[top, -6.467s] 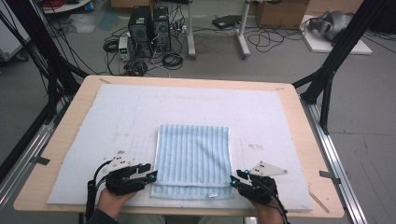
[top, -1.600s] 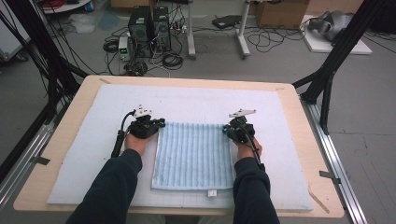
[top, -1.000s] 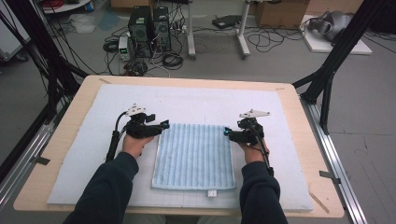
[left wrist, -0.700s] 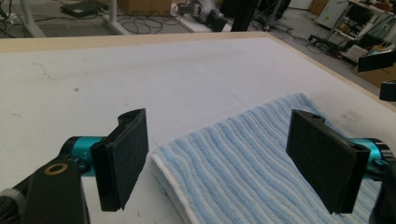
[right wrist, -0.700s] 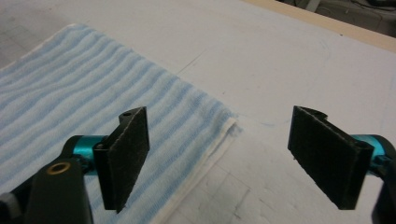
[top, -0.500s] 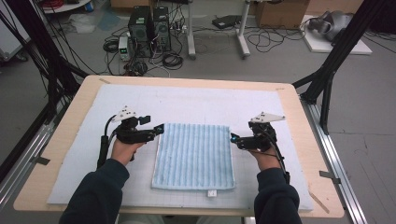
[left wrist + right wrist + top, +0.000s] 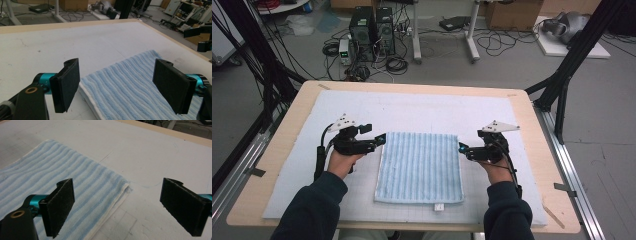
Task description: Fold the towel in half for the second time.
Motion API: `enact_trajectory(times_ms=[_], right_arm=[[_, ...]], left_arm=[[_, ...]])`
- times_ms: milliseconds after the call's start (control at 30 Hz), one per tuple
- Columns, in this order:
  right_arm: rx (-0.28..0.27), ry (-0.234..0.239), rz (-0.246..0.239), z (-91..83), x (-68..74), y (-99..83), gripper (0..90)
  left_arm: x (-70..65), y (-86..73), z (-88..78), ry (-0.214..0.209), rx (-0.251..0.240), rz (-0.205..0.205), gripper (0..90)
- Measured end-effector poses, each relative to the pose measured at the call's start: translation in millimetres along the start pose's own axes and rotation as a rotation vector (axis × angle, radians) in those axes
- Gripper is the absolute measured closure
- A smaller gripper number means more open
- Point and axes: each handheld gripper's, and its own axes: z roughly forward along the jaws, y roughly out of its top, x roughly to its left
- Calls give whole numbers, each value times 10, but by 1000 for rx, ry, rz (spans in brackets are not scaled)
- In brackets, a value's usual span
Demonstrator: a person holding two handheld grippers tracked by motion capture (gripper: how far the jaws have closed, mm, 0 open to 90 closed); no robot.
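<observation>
On table (image 7: 282,150): 1 folded towel (image 7: 419,167), 2 grippers, jaws apart.

Even, soft overhead light falls on the white mat (image 7: 422,112), bright without glare, throwing only faint shadows beneath the hands near it, while the floor beyond it sits dimmer and both gripper views turn slightly soft and grainy up close

A wooden table (image 7: 277,165) under a white mat (image 7: 422,107) stands on a grey floor (image 7: 607,150). Beyond it sit computer towers (image 7: 372,25), tangled cables (image 7: 507,45), cardboard boxes (image 7: 512,12) and black frame struts (image 7: 572,60).
</observation>
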Motion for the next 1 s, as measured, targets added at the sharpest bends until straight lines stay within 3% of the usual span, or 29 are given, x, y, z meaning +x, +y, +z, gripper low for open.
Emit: enact_trajectory(times_ms=[300,500,633,700,900,1000], right_arm=[[9,9,17,97,-24,6,116],[66,0,34,265,-74,13,118],[93,-2,39,368,-75,39,120],[99,1,37,403,-79,62,120],[111,-1,50,462,-92,115,163],[117,-8,57,492,-114,108,175]], left_arm=[[71,-26,81,26,10,0,254],[162,-54,268,45,69,-12,277],[227,-37,385,51,74,-31,305],[276,-57,455,72,111,-43,303],[354,-109,607,106,156,-57,310],[386,-179,679,119,208,-52,360]])
